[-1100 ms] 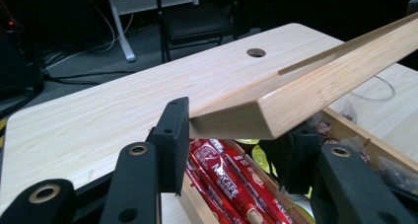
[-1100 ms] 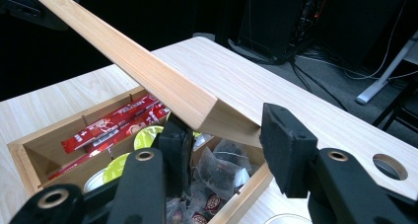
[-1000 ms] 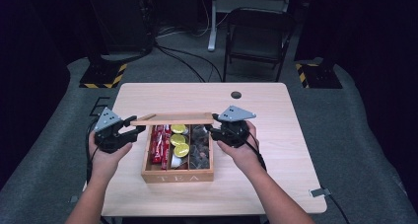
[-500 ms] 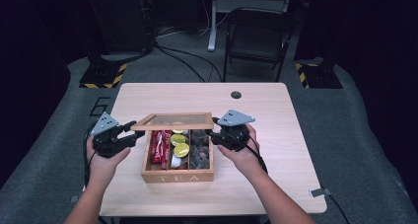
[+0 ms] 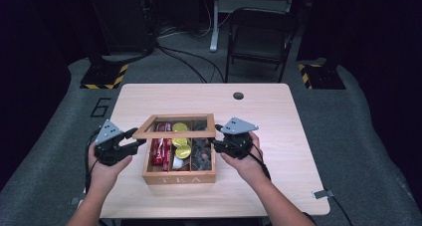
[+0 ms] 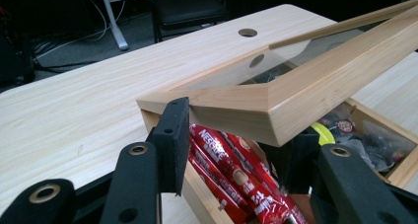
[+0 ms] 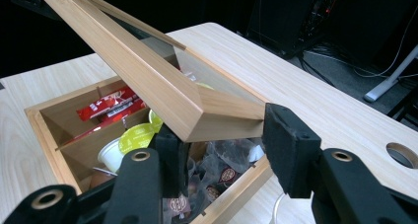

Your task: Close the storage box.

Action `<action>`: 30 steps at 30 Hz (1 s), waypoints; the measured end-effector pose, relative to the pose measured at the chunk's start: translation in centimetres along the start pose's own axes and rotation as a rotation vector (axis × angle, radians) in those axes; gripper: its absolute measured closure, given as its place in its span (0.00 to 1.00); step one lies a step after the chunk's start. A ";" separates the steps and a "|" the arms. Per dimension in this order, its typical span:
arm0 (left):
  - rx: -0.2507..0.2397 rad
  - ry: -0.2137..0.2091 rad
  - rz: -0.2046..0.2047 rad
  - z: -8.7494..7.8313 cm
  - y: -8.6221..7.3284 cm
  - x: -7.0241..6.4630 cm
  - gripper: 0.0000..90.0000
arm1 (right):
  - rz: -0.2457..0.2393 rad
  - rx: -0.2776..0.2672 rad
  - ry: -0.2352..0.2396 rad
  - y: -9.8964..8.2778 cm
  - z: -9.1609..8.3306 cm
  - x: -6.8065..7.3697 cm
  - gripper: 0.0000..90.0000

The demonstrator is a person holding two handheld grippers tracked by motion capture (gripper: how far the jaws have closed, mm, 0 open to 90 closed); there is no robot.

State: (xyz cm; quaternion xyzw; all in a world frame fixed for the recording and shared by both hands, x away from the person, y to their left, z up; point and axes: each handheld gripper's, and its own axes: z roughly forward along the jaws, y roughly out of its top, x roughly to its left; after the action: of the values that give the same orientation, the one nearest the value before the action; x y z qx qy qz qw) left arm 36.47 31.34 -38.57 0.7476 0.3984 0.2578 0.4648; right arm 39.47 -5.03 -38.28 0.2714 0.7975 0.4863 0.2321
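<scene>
Both grippers, left (image 5: 133,139) and right (image 5: 217,140), clamped the glass-paned wooden lid (image 5: 175,126) above the wooden tea box (image 5: 179,176). Best kept level, corners pinched evenly.

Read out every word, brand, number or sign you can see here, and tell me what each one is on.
"TEA": on the front wall of the wooden box.
"NESCAFE": on the red sachets in the box's left compartment.
"6": painted on the grey floor mat left of the table.
Yellow and black hazard stripes: on the floor beyond the table, a sign without words.
Round logos on the dark tea bags: too small to read.
</scene>
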 end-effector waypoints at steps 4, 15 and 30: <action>0.000 -0.004 0.001 0.0 -0.4 -0.1 0.60 | 0.000 0.002 0.000 -0.3 0.0 0.2 0.59; 0.019 -0.004 0.017 -0.1 -0.9 -0.3 0.60 | -0.013 0.023 0.005 -0.9 -0.1 0.5 0.59; 0.044 -0.030 0.012 -0.2 -2.4 -0.6 0.58 | -0.016 0.047 0.019 -2.2 -0.4 1.2 0.59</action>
State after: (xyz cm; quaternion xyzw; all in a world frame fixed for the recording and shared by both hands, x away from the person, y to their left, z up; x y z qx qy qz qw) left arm 35.12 31.50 -40.62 0.7637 0.3926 0.2406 0.4525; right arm 37.93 -5.35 -40.26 0.2658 0.8131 0.4679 0.2220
